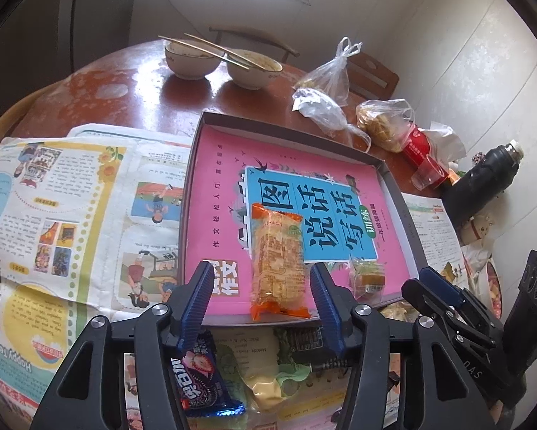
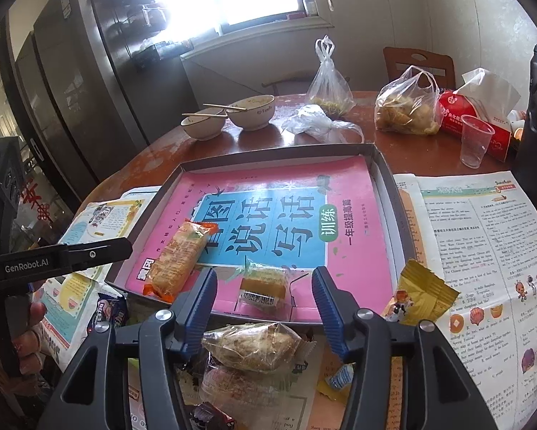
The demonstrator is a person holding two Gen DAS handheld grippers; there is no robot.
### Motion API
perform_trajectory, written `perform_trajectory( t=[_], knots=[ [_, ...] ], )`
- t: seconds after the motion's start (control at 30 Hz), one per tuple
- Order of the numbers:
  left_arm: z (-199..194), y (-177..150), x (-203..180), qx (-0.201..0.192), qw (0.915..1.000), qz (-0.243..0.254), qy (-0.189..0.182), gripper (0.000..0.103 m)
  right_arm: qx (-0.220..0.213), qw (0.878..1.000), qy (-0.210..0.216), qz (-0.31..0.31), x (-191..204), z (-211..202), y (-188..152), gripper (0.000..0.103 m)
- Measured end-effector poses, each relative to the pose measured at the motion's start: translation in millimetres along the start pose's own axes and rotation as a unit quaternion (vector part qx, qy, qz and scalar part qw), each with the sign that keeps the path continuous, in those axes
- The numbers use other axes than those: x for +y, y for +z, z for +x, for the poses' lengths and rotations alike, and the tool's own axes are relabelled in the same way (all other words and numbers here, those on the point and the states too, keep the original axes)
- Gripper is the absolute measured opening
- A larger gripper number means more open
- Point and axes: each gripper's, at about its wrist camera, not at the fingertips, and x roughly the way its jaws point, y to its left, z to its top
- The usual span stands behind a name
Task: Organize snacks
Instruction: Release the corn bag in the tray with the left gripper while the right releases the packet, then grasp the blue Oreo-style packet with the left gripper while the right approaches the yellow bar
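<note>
Two snacks already lie in the box [image 2: 383, 168]: the orange packet [image 1: 277, 265] at near left, the small clear-wrapped cake [image 2: 263, 285] at near middle. My left jaws [image 1: 259, 294] and right jaws [image 2: 265, 299] both stand open, holding nothing. Left to do: blue packet [image 1: 200, 372], bun [image 2: 250, 345] and yellow packet [image 2: 422, 295], all on the counter near the box.

- I see glossy crinkled plastic on the orange snack wrapper [image 1: 278, 263].
- Tray [image 2: 386, 179]: matt grey cardboard walls, glossy pink paper book cover [image 2: 351, 193] inside.
- Table [image 1: 153, 96]: worn reddish lacquered wood.
- Gripper pads [image 1: 199, 297]: ribbed blue rubber; arms look like matt black plastic.
- Bowls [image 2: 251, 111]: glazed ceramic.
</note>
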Motion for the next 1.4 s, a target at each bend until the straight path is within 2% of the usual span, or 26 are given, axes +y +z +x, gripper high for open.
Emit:
perform_trajectory(
  t=[0.37,0.57,1.4],
  knots=[
    [-14.7,-8.7,10.9,-0.013,0.9998,-0.013,0.000,0.058,-0.033,0.999,0.004,0.006,-1.4,-20.4,-4.9,0.061],
    [-20.6,-15.0,17.2,-0.018,0.9996,-0.019,0.003,0.058,-0.047,0.999,-0.010,-0.006,1.5,-32.2,-10.5,0.063],
    [-29.0,-44.6,28.6,-0.015,0.9993,-0.032,0.012,0.058,-0.050,0.998,-0.022,-0.005,-0.8,-47.7,-34.8,0.065]
  ],
)
